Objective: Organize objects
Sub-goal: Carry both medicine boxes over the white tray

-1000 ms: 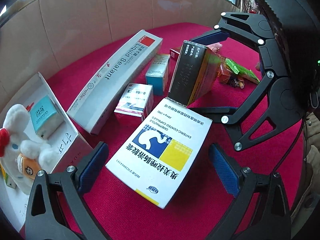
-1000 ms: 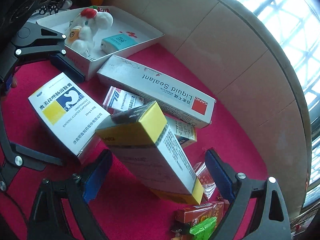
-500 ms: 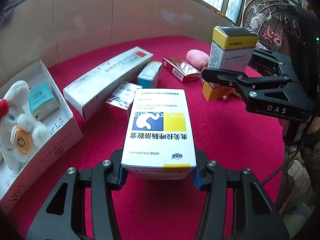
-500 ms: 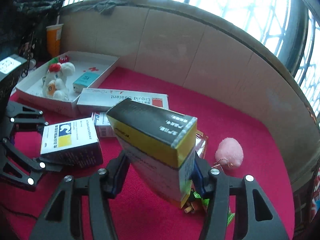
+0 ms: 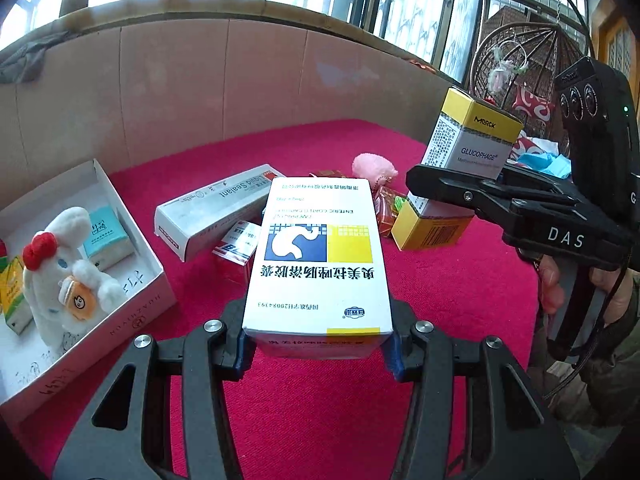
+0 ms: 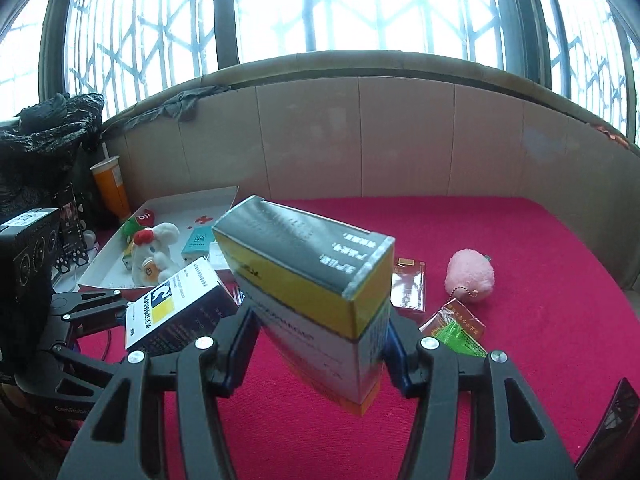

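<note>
Left wrist view, from the left: a white tray [image 5: 132,316] sits on the red cloth [image 5: 312,420], holding a white plush [image 5: 64,276], a teal box [image 5: 106,238] and a small yellow-green carton [image 5: 12,288]. Just right of the tray lies a long sealant box [image 5: 216,208], with a small flat box [image 5: 238,242] at its near side. In the middle, the left gripper [image 5: 318,350] is clamped on a white omeprazole box [image 5: 320,256], held level and clear of the cloth, blue pads against its two sides. Behind it lie a pink plush [image 5: 374,166] and some snack packets [image 5: 386,210]. At right, the right gripper [image 5: 452,190] is closed on a yellow Glucophage box [image 5: 464,168], held tilted above the cloth.

Right wrist view, from the left: an orange cup [image 6: 110,188] stands behind the tray [image 6: 168,204]. The left gripper [image 6: 120,308] holds the omeprazole box [image 6: 172,308] off the cloth. In the centre the right gripper [image 6: 320,348] grips the Glucophage box [image 6: 312,296], tilted. To the right lie a red packet [image 6: 408,288], the snack packets [image 6: 456,326] and the pink plush [image 6: 470,276].
</note>
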Tool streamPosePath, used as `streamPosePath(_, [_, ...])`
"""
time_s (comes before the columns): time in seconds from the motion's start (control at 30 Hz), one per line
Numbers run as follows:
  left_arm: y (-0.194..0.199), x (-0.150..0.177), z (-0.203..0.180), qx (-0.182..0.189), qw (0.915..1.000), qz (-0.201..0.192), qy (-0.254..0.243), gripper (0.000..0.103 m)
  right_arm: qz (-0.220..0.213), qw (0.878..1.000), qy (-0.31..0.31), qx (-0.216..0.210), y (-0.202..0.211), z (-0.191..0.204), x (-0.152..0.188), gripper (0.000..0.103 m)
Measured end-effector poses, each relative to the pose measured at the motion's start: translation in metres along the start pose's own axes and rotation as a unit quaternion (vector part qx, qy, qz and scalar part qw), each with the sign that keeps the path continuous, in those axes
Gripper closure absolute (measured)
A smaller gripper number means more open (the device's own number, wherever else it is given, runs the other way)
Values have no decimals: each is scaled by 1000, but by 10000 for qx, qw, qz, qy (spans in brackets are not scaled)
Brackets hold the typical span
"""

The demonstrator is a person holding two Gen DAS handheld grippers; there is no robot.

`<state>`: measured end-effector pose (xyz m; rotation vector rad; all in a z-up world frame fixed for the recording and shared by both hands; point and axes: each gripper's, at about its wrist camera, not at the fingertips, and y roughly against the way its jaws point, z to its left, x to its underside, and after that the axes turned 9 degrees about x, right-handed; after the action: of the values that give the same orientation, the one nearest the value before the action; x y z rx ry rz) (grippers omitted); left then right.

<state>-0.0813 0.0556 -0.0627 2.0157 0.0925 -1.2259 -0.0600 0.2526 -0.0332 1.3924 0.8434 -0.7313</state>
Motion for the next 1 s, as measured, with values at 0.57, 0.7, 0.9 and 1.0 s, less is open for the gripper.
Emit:
streamPosePath(0.57, [27,0,16,-241,9983,-479,230,53,-64,9999,40,-150,7,17,-8,47])
streamPosePath(0.7, [34,0,21,-302,9975,-579,287,53,-61,9998,119,-164,8,26,-10,47])
streamPosePath(0.9, [46,1,30,-408,9954,-743,448,53,-44,9996,206,-184,7,37,-13,47])
streamPosePath(1.0, [52,2,34,-439,9942,-822,536,53,-58,9995,265,-173,7,42,-15,47])
